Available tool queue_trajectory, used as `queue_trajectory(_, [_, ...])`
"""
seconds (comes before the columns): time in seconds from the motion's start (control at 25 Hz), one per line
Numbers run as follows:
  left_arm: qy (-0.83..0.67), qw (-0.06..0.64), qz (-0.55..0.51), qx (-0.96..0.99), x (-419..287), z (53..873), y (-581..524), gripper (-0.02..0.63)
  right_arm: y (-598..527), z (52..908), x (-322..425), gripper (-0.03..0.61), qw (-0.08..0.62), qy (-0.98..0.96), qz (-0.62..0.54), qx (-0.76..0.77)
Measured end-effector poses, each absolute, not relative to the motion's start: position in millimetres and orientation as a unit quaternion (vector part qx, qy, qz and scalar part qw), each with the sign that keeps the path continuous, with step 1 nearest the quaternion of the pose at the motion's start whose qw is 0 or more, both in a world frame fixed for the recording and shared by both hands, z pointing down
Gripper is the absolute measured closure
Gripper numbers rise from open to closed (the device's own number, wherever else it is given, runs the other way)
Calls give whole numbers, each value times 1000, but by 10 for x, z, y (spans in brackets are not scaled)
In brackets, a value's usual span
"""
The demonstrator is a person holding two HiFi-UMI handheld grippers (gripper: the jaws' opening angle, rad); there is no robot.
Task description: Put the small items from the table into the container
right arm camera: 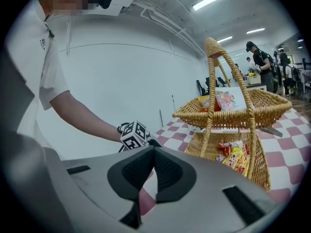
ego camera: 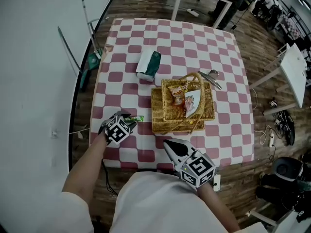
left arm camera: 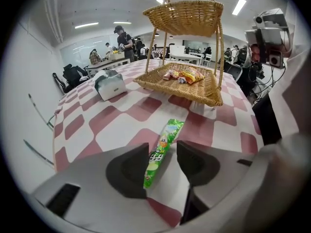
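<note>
Left gripper: fingers stood apart, straddling long green snack packet lying flat on red-and-white checkered surface, left of two-tier wicker basket. Right gripper: fingers closed together, empty, near basket.

You've got a white-and-green pack lying on the checked tablecloth, left of middle in the far half, well clear of every edge. Off the cloth's right edge, a white side table stands on the wooden floor. A white power strip with cables lies on that floor, nearer you. A white wall runs along your left. Far back, people stand at desks under ceiling strip lights.
</note>
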State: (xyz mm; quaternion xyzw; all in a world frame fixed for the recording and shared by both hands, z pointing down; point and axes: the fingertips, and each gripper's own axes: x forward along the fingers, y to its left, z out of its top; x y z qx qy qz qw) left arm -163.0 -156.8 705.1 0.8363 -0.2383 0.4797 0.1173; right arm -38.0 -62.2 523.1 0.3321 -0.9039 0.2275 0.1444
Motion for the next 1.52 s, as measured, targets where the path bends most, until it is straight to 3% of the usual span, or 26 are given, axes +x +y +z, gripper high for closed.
queue_trajectory(0.48, [-247, 124, 482, 832, -1648, 7080, -1615, 488, -660, 5242, -341, 571, 141, -904, 227, 334])
queue_trajectory(0.68, [-255, 123, 478, 831, -1650, 7022, -1621, 548, -673, 5213, -328, 571, 139, -906, 226, 331])
queue_trajectory(1.52, [-337, 147, 401, 839, -1522, 6495, -1490, 563, -634, 5011, -232, 571, 129, -924, 197, 301])
